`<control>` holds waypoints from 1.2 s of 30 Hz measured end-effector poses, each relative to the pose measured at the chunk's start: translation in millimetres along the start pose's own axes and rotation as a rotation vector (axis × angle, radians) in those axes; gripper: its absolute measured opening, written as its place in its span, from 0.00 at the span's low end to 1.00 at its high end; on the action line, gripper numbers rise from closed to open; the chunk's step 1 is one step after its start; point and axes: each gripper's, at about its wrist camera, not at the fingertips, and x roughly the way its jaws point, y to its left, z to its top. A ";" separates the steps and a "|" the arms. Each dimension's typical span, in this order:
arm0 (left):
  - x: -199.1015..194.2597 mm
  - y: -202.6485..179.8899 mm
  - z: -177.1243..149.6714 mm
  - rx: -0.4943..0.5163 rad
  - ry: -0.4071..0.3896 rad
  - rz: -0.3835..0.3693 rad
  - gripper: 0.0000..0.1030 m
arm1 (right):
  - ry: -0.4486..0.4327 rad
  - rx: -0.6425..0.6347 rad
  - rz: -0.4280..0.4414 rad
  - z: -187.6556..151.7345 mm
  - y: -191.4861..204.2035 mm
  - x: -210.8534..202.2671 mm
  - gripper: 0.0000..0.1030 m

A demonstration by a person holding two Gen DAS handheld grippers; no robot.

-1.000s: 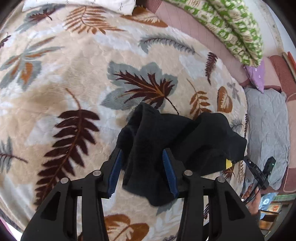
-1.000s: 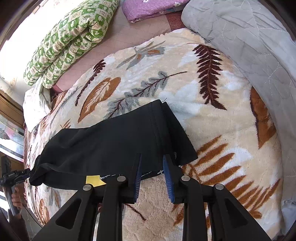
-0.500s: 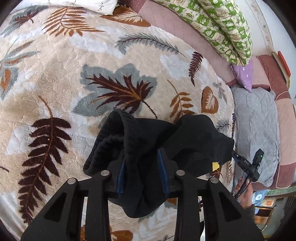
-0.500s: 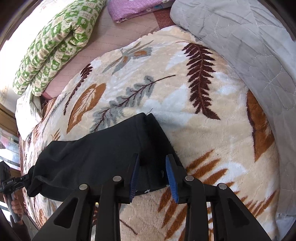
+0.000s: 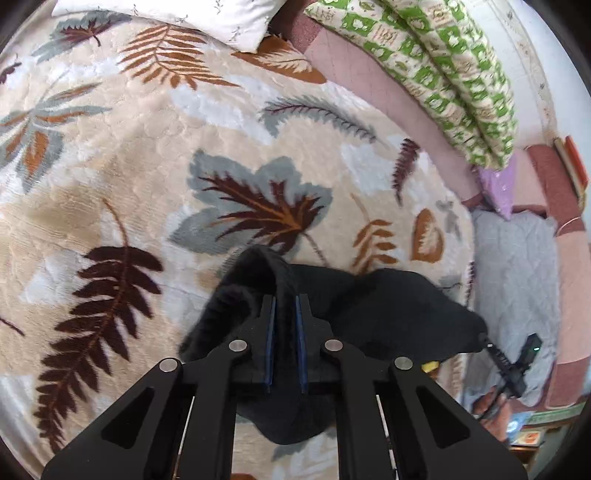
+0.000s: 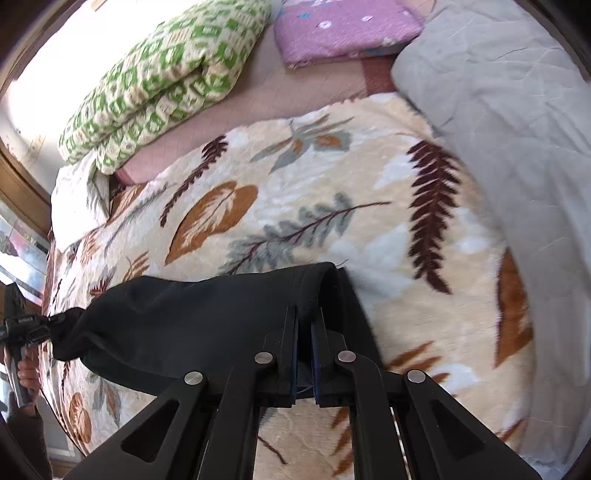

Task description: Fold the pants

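Note:
Black pants [image 5: 388, 310] lie stretched across a leaf-patterned blanket [image 5: 129, 166]. In the left wrist view my left gripper [image 5: 284, 306] is shut on a thick ribbed edge of the pants, the cloth bunched between its blue pads. Across the bed, the other gripper [image 5: 511, 363] shows small at the pants' far end, with a hand under it. In the right wrist view my right gripper [image 6: 304, 317] is shut on the other end of the pants [image 6: 192, 317], which hang slightly lifted off the blanket [image 6: 332, 184]. The left gripper [image 6: 26, 325] appears at the far left edge there.
A folded green-and-white quilt [image 6: 162, 74], a purple folded cloth [image 6: 343, 26] and a grey quilt [image 6: 517, 129] border the blanket. A white pillow [image 5: 207, 14] lies at the top in the left wrist view.
Both grippers went from open around the pants' edges to shut on the cloth. The right end of the pants has lifted a little off the blanket.

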 end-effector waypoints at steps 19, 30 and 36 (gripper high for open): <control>-7.7 11.6 -8.0 0.036 0.046 -0.004 0.11 | 0.090 0.057 -0.143 -22.3 -34.9 20.8 0.24; -0.6 -9.1 -24.9 0.130 0.140 -0.049 0.41 | 0.083 0.036 0.293 -53.3 79.9 -5.9 0.40; 23.3 -14.2 -41.8 0.204 0.201 0.013 0.32 | 0.104 -0.073 0.286 -42.6 155.6 26.1 0.40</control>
